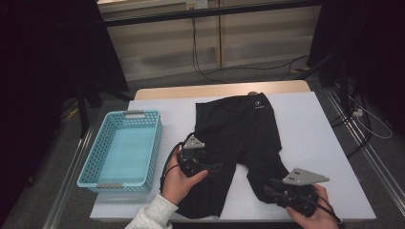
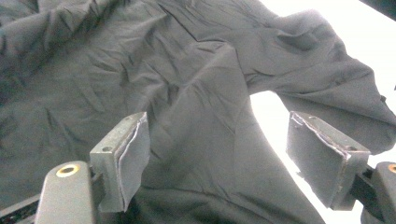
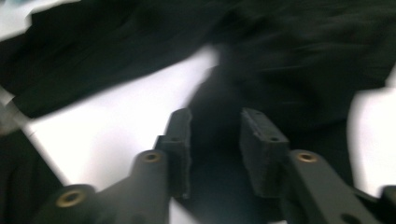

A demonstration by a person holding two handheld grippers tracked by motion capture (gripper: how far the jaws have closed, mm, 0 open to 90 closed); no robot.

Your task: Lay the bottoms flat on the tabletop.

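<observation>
2 views differ: high view adds blue basket (image 1: 125, 149), left hand-held gripper (image 2: 215, 158) wide over black shorts (image 2: 196, 93), right hand-held gripper (image 3: 215, 140) narrowly parted.

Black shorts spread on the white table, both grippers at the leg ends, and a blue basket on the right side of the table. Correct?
Not quite: the blue basket stands on the left side of the table, beside the black shorts, as the high view shows. The rest holds.
</observation>
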